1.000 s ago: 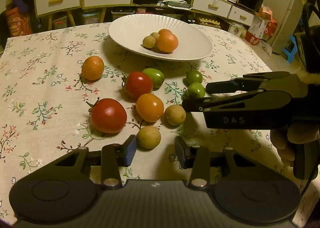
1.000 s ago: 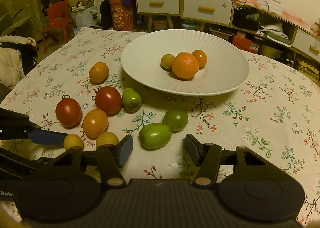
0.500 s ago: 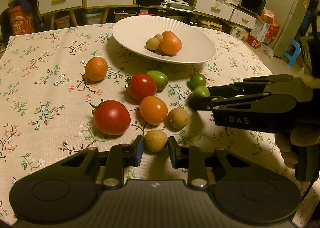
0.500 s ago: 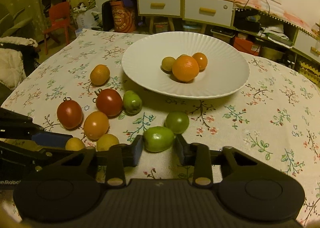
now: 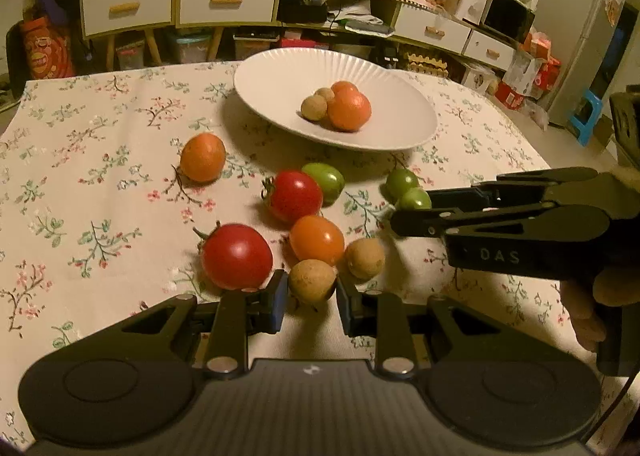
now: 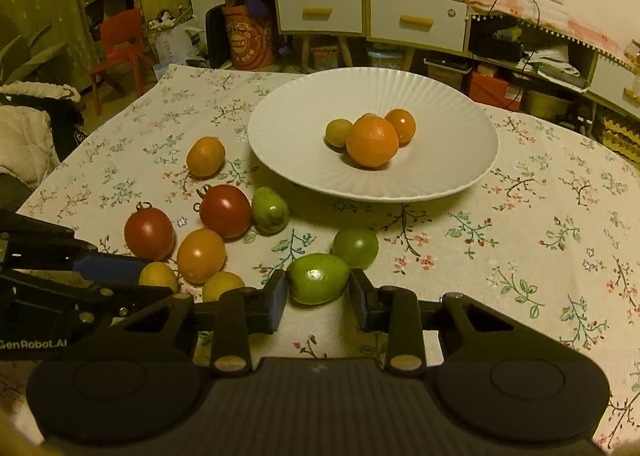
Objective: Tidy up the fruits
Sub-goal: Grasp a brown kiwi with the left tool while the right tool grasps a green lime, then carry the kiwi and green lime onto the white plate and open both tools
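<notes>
Both claws have closed since earlier, left gripper (image 5: 311,298) clenching the small tan round longan-like fruit (image 5: 312,281), right gripper (image 6: 318,294) the smooth green oval fruit (image 6: 318,278); both look light, bruisable, best held mid-body.

Plate and loose fruit on the table

Plate (image 6: 460,171) sits toward the table's (image 6: 560,256) far edge, four fruits in its middle; loose fruit (image 6: 224,211) lies before it, toward the near-left edge.
</notes>
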Demonstrator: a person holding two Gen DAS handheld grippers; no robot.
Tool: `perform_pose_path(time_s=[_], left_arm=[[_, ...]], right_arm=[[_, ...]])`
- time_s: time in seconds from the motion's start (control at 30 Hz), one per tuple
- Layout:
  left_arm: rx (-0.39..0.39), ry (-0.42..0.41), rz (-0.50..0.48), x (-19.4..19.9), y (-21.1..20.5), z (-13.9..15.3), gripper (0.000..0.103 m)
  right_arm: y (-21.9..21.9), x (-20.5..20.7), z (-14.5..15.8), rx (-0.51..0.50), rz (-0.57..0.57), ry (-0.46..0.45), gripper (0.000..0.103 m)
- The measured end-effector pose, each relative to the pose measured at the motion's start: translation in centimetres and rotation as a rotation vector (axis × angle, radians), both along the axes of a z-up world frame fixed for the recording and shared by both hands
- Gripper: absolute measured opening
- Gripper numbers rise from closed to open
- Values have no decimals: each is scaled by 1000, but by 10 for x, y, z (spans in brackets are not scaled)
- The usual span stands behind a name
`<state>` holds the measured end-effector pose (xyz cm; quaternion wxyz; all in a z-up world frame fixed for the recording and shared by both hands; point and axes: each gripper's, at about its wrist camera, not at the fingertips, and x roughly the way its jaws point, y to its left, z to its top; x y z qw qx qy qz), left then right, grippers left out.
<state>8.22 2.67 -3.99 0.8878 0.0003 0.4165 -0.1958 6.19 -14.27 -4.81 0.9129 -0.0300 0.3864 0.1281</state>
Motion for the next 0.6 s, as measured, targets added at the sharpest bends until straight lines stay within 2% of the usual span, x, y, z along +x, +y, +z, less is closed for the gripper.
perform_pose_path(time_s=[0.33,0.6], left_arm=[[-27,-49,12,8,0,13,24],[-24,-79,-15,14,-17,18,24]], right_arm=[[-2,0,19,38,3,-33,31],[-7,5,26,38,-8,-54,31]])
